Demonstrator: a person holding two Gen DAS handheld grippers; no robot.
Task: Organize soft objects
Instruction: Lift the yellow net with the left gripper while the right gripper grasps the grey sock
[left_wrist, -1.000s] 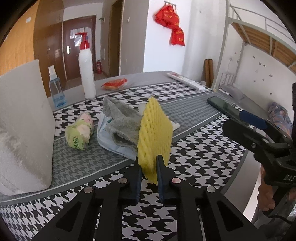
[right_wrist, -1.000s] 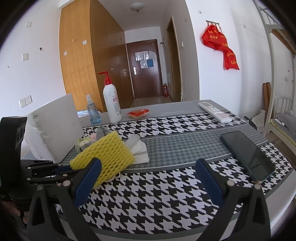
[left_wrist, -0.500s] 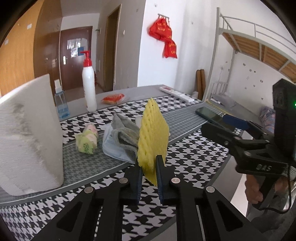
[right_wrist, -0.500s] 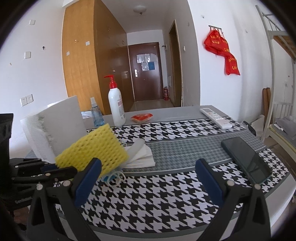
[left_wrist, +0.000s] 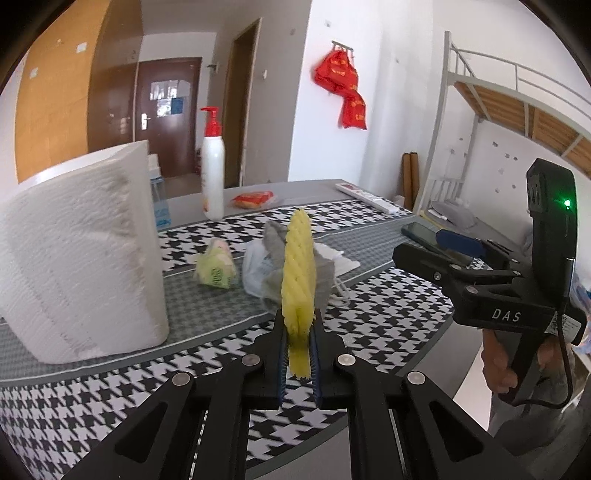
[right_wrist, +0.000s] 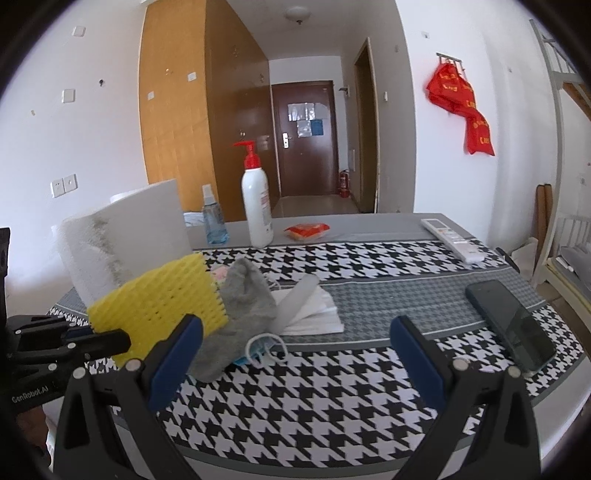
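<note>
My left gripper (left_wrist: 298, 363) is shut on a yellow foam net sleeve (left_wrist: 298, 273) and holds it upright above the table's front edge; it also shows in the right wrist view (right_wrist: 159, 306). Behind it lies a pile: a grey sock (right_wrist: 243, 314), a blue face mask (right_wrist: 258, 350), white folded tissues (right_wrist: 314, 314) and a small green tissue pack (left_wrist: 214, 271). My right gripper (right_wrist: 291, 354) is open and empty, held above the front of the table, to the right of the pile.
A large white paper towel pack (left_wrist: 74, 258) stands at the left. A pump bottle (right_wrist: 255, 206), spray bottle (right_wrist: 212, 218), red snack packet (right_wrist: 306, 230) and remote (right_wrist: 452, 240) sit at the back. A phone (right_wrist: 511, 328) lies at the right.
My left gripper has lifted and pulled back toward the table's front edge with the yellow sleeve, which has turned edge-on. The right gripper has stayed open and risen slightly.
</note>
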